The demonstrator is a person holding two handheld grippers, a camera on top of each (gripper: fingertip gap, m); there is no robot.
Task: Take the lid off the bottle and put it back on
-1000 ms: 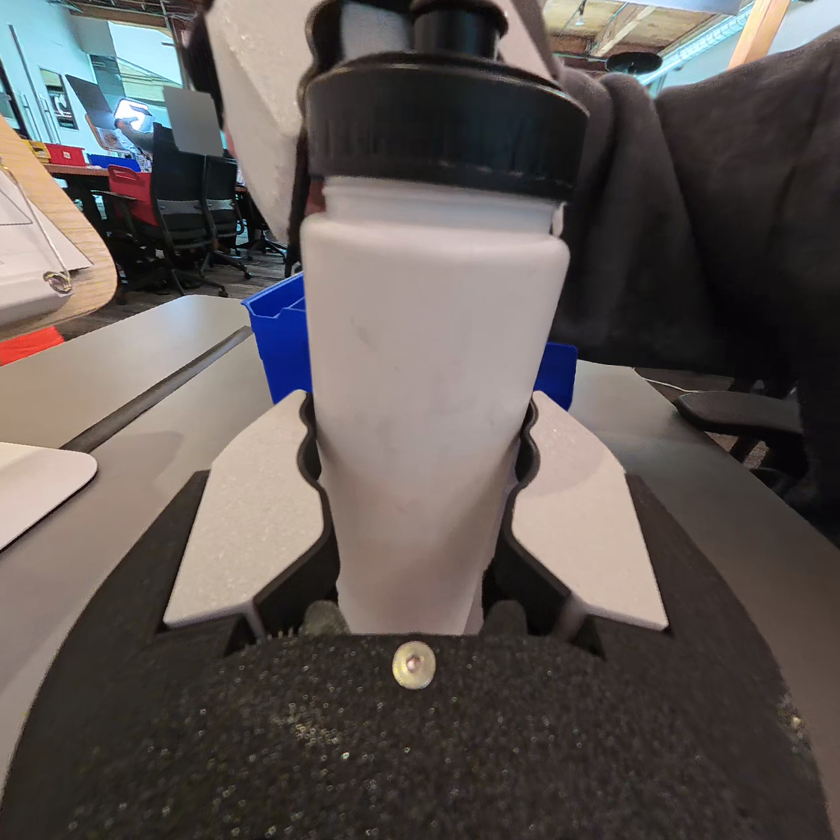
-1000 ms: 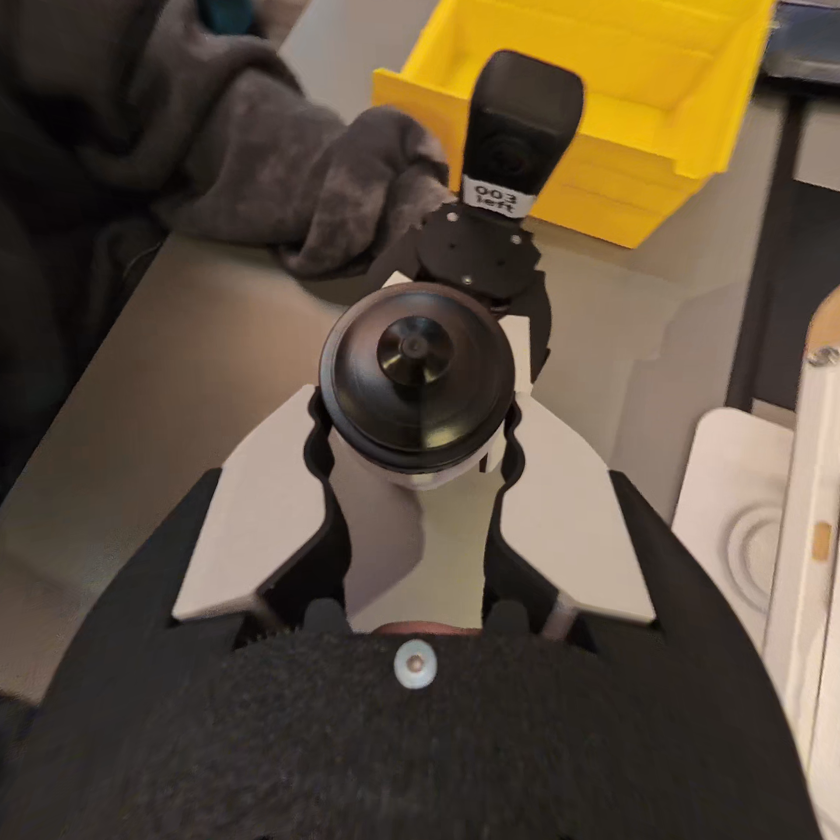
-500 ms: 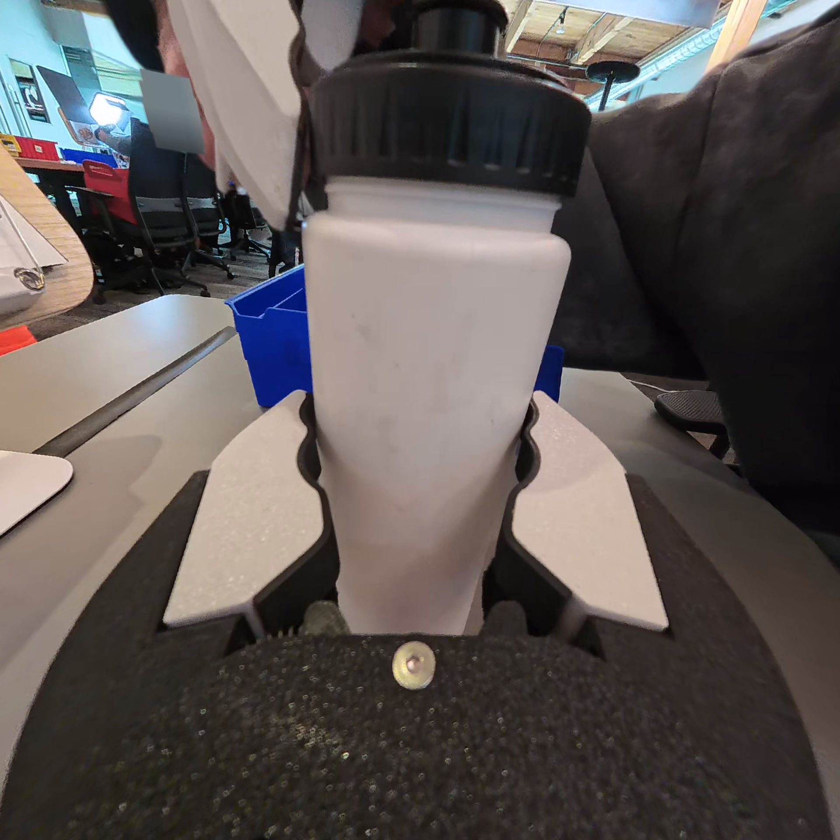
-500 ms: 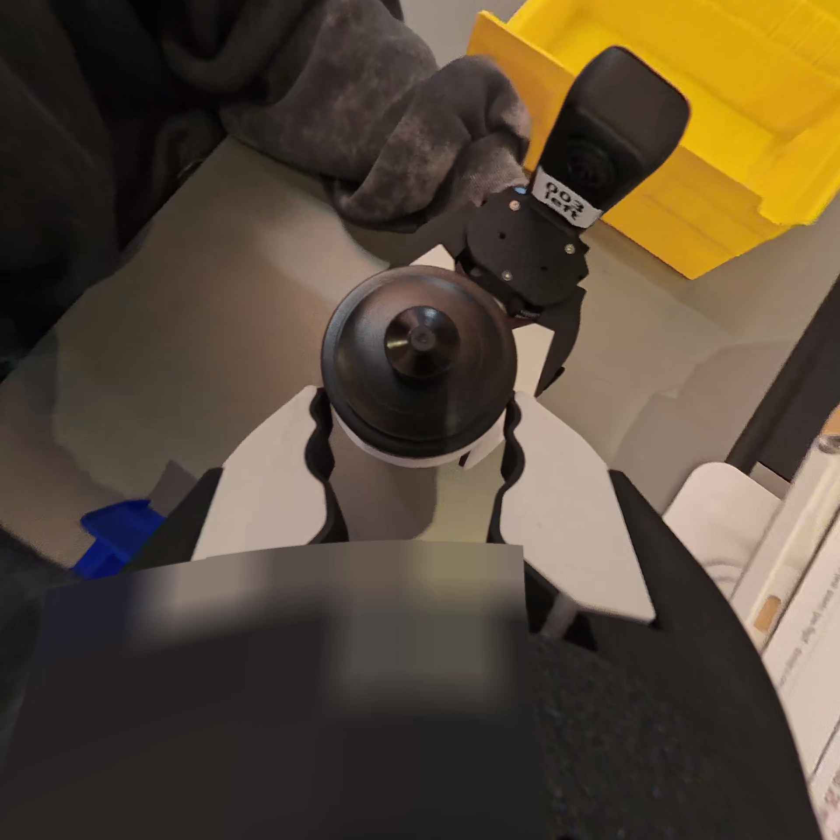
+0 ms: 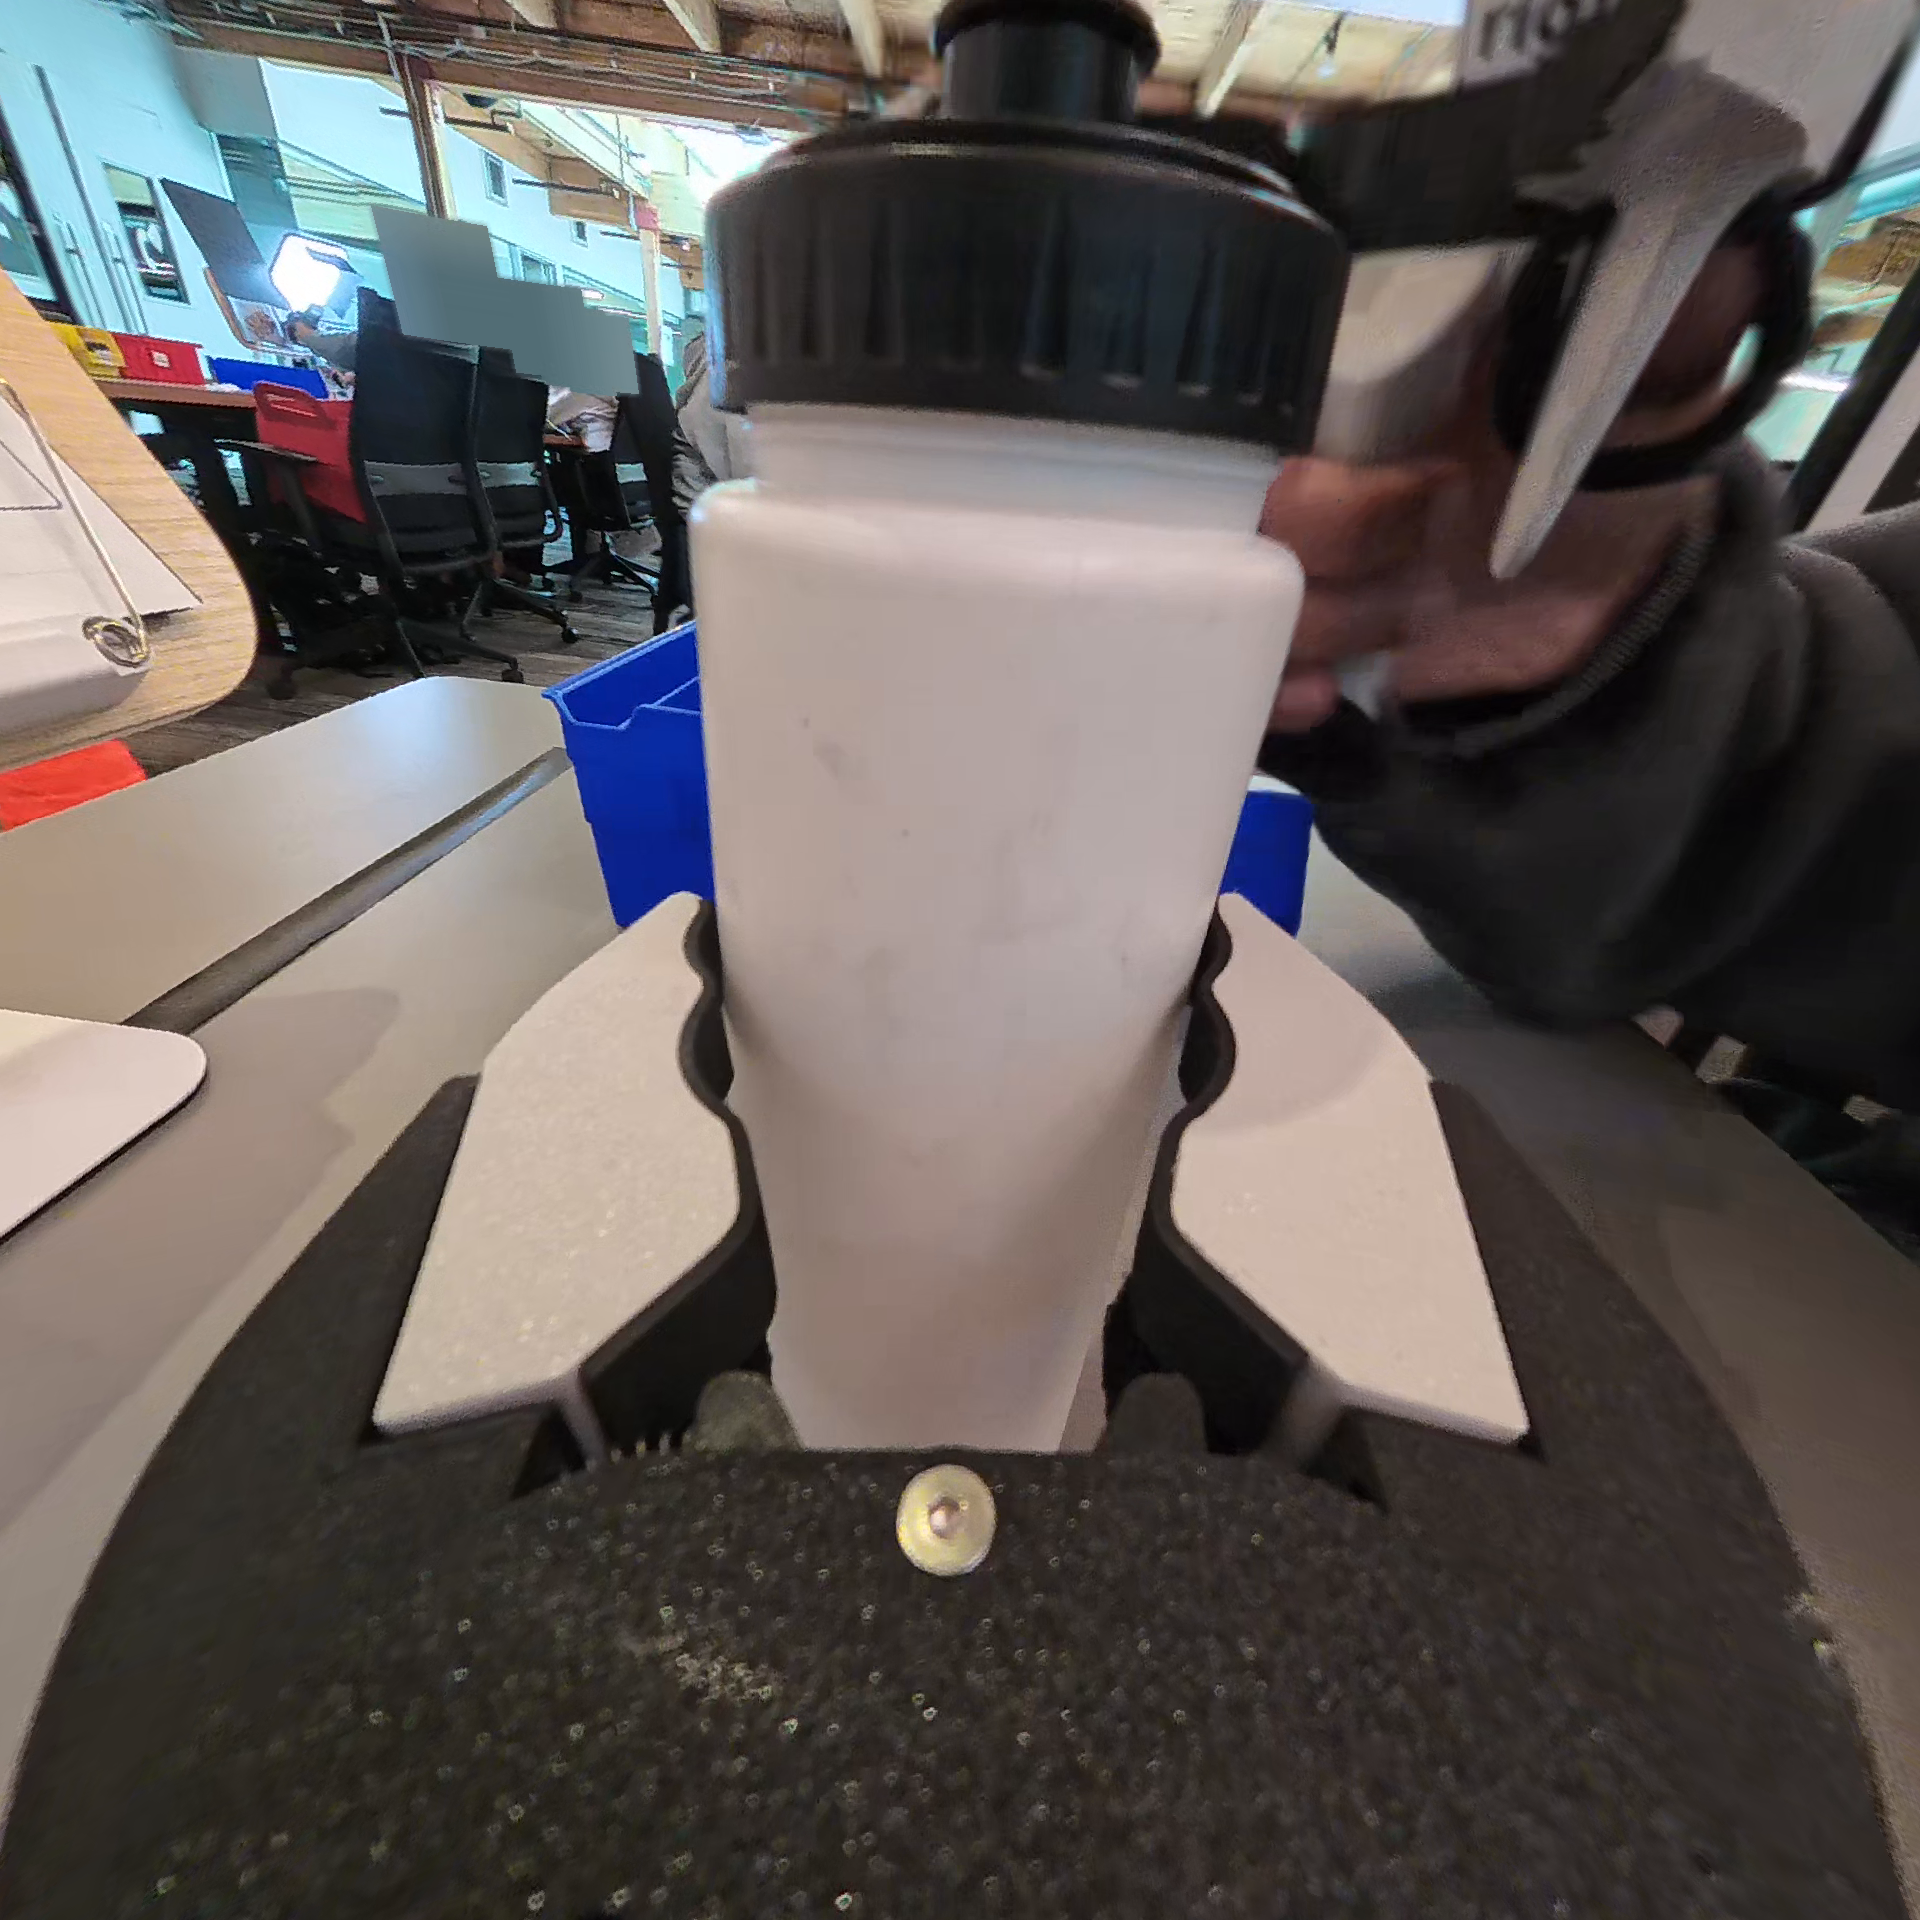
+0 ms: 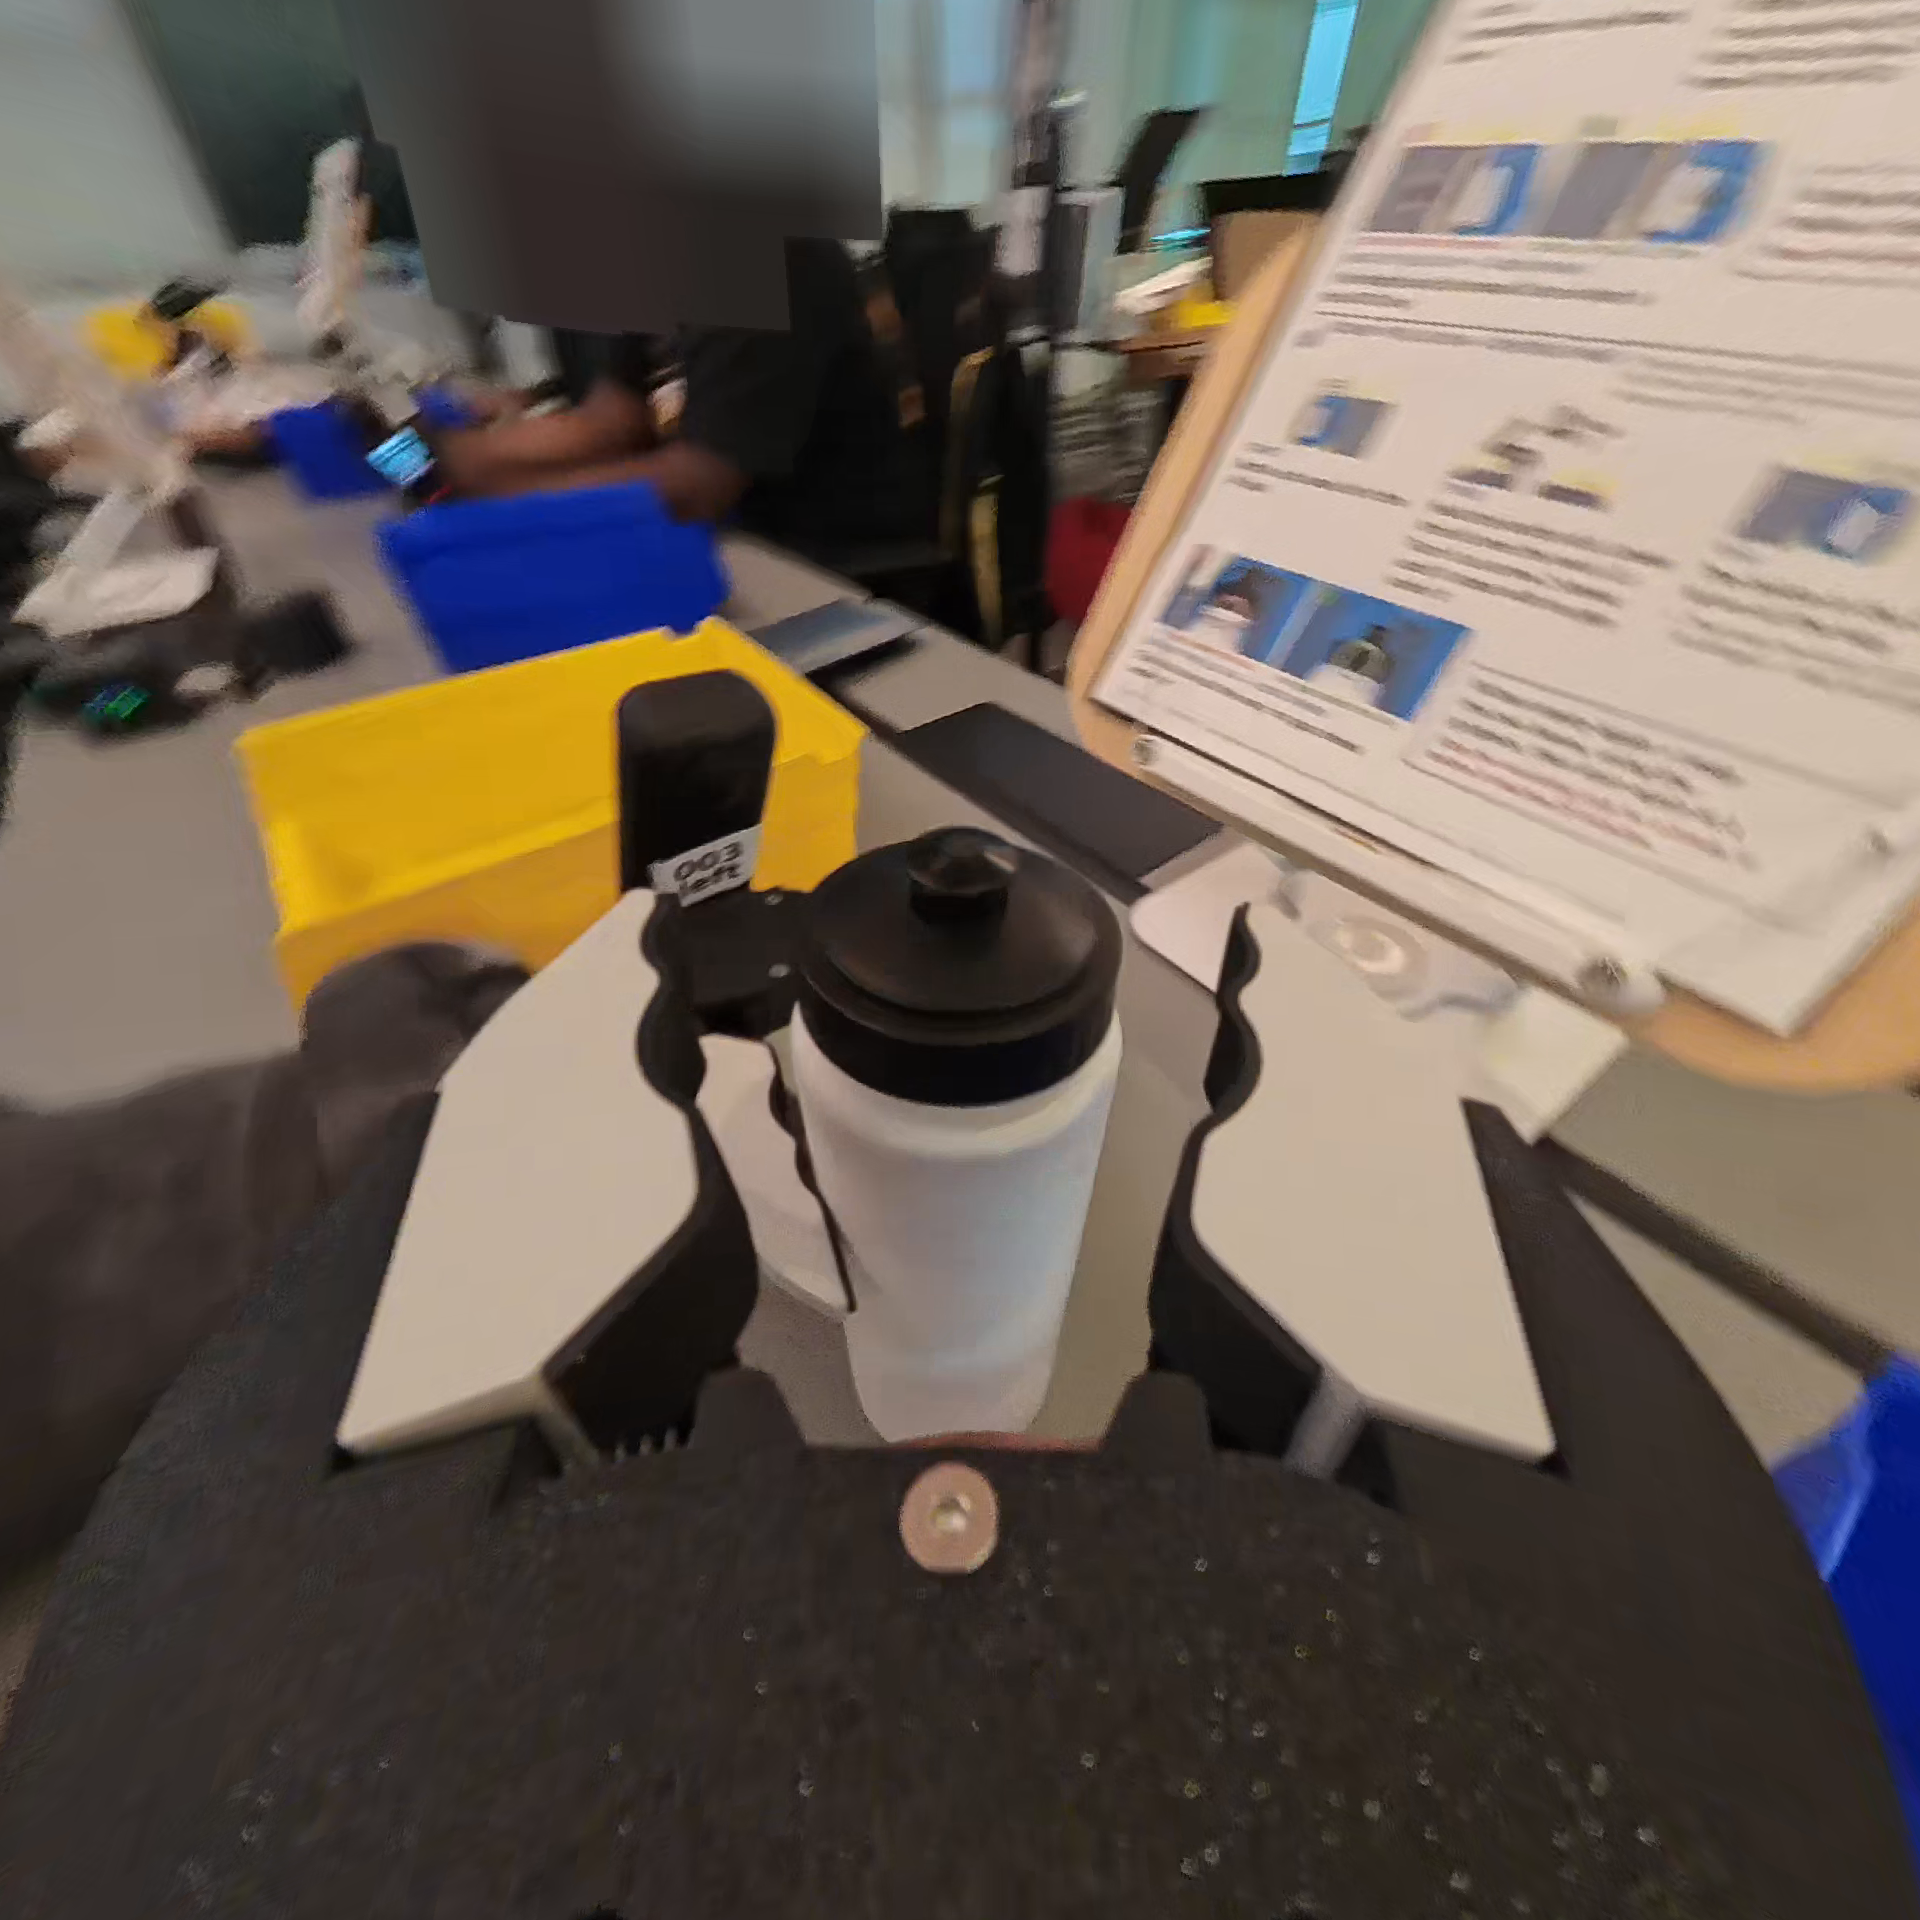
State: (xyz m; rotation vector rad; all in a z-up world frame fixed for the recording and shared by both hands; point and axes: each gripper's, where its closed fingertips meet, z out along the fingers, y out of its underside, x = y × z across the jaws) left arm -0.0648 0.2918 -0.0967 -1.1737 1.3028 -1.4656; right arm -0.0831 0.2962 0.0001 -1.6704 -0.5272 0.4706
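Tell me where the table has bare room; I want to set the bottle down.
Bare grey table lies left of the bottle, between the blue bin and the white pad. The right side is crowded by a grey sleeve.

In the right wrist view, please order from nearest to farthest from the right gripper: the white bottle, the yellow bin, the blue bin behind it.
1. white bottle, between the right gripper fingers
2. yellow bin, beyond, left
3. blue bin, farther back

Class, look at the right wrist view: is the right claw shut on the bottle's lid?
No: the right claw stands open, with clear gaps between its fingers and the black lid of the white bottle.
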